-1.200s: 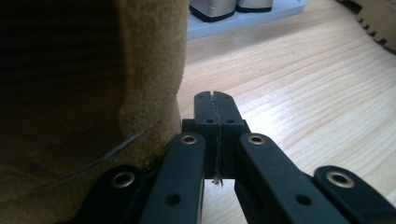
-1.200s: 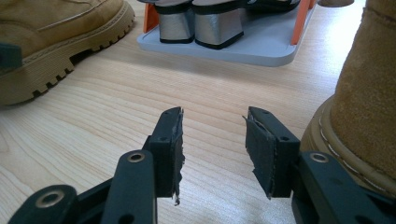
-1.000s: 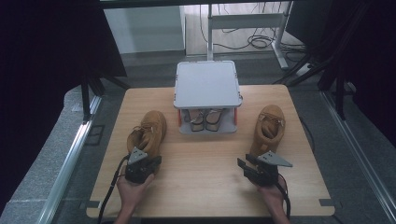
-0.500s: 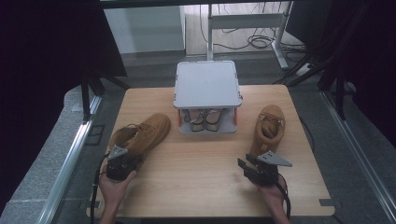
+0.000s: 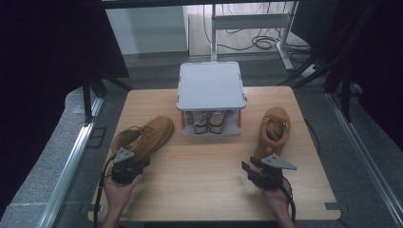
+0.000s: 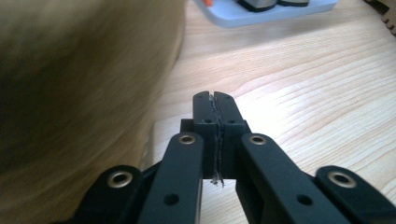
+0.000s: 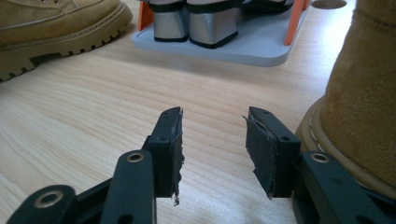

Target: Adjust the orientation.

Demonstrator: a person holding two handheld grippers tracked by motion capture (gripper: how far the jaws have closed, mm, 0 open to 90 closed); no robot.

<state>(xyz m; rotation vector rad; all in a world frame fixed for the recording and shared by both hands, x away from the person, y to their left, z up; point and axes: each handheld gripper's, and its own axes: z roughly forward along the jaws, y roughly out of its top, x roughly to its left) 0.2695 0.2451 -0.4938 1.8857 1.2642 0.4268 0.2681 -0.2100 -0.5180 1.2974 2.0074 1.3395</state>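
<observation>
While the left gripper [image 5: 127, 167], jaws pressed together on nothing, is nudging the heel of the tan boot [image 5: 145, 137] lying at left-centre, toe pointing upper right toward the shoe rack [image 5: 210, 88], the right gripper [image 5: 259, 172] is waiting half-open and empty.

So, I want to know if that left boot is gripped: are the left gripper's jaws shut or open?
Shut, on nothing. The left gripper shows its jaws pressed together, with the boot beside them, not between.

Grey shoe rack [image 5: 210, 85], heeled sandals [image 5: 207, 119]
</observation>
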